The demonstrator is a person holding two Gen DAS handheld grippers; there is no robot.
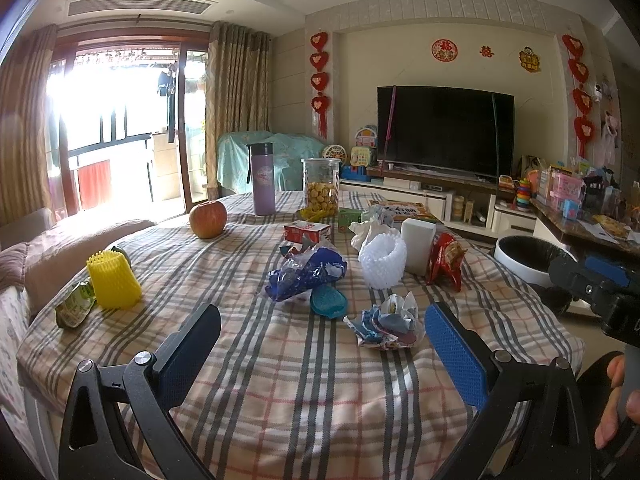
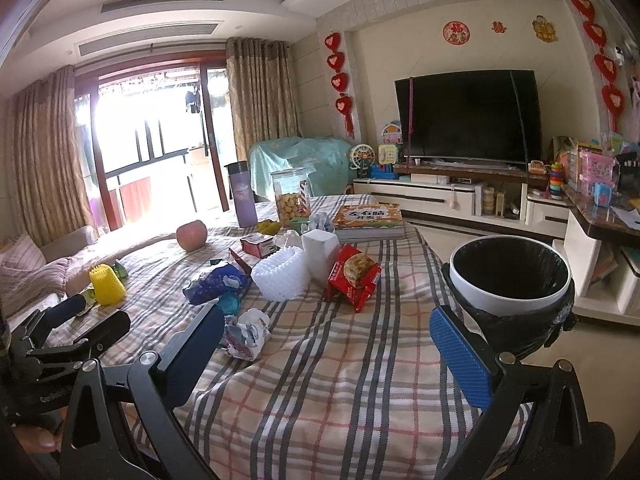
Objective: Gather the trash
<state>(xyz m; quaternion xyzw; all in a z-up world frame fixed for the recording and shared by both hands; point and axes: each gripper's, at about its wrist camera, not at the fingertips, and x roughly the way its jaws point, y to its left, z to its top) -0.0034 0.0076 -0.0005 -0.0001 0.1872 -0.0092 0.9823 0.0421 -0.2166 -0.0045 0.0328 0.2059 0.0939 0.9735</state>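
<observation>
1. The crumpled wrapper (image 1: pixel 386 326) lies on the tablecloth (image 1: pixel 280 380) just ahead of the left gripper (image 1: pixel 322 330), off toward its right finger. It is a rough ball with no clear long axis.
2. From the right gripper (image 2: pixel 326 332) the same wrapper (image 2: pixel 246 334) lies beside the left finger, partly hidden behind it. Both tools are near it; judged from the frames, the left one faces it more squarely.
3. Left gripper: fingers wide apart, nothing between them. Right gripper: fingers likewise wide apart and empty.
4. Further ahead of the tools lie a blue bag (image 1: pixel 306 274), a teal lid (image 1: pixel 328 300) touching its near edge, a white foam net (image 1: pixel 380 258) and a red snack packet (image 2: pixel 354 276). A yellow foam net (image 1: pixel 112 280) and a green wrapper (image 1: pixel 74 304) lie well to the left.
5. The bin (image 2: pixel 510 276), lined with a black bag, stands off the table edge, ahead and right of the right gripper.
6. An apple (image 1: pixel 208 218), a purple flask (image 1: pixel 262 178) and a biscuit jar (image 1: pixel 320 186) stand at the far end; probably not trash.
7. Surface: soft checked cloth, wrinkled. Room: a living room with a television (image 1: pixel 444 130) and a bright balcony door.
</observation>
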